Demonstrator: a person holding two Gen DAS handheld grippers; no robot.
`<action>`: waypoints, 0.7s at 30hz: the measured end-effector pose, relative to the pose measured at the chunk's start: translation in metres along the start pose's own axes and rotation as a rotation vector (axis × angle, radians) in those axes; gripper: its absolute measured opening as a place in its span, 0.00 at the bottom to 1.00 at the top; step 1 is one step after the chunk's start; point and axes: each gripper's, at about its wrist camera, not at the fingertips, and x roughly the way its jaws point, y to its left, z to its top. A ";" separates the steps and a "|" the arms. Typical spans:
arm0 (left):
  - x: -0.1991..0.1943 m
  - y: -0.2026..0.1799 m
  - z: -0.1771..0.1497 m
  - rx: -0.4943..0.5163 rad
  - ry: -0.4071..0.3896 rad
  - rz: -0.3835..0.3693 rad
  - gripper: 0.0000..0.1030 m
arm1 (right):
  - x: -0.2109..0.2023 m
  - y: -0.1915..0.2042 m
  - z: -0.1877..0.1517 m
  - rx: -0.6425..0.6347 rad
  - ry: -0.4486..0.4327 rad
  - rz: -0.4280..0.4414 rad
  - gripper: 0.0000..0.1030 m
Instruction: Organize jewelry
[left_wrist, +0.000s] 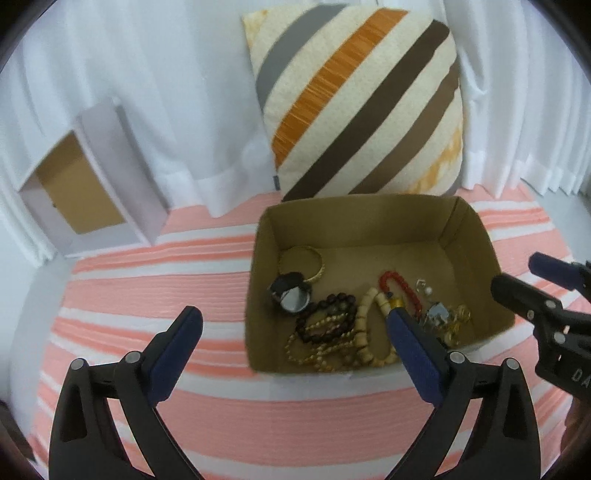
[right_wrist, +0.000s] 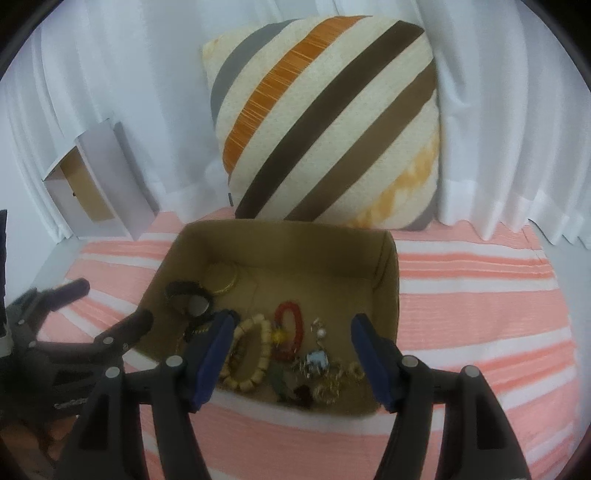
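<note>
An open brown cardboard box (left_wrist: 373, 218) (right_wrist: 280, 240) lies on the striped cloth and holds loose jewelry: a gold bangle (left_wrist: 301, 262), a black watch (left_wrist: 290, 293), a dark bead bracelet (left_wrist: 325, 314), gold bead chains (left_wrist: 317, 350), a cream bead bracelet (left_wrist: 364, 325) (right_wrist: 251, 350), a red bead loop (left_wrist: 400, 286) (right_wrist: 290, 330) and small earrings (left_wrist: 447, 317) (right_wrist: 325, 369). My left gripper (left_wrist: 293, 314) is open and empty at the box's near left corner. My right gripper (right_wrist: 293, 321) is open and empty over the box's near edge; it shows at the right of the left wrist view (left_wrist: 517, 277).
A white box with a brown inside (left_wrist: 88, 188) (right_wrist: 96, 181) stands open at the back left. A striped cushion (left_wrist: 362, 103) (right_wrist: 325, 122) leans on white curtains behind the cardboard box. The pink and white striped cloth (left_wrist: 166, 280) covers the surface.
</note>
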 end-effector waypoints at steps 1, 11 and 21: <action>-0.011 0.002 -0.004 -0.012 -0.007 -0.002 0.97 | -0.007 0.002 -0.003 -0.004 -0.001 -0.005 0.66; -0.087 0.025 -0.043 -0.105 0.014 -0.028 0.97 | -0.089 0.025 -0.036 -0.046 -0.044 -0.054 0.67; -0.156 0.038 -0.079 -0.131 -0.029 0.010 0.97 | -0.150 0.057 -0.072 -0.085 -0.051 -0.037 0.67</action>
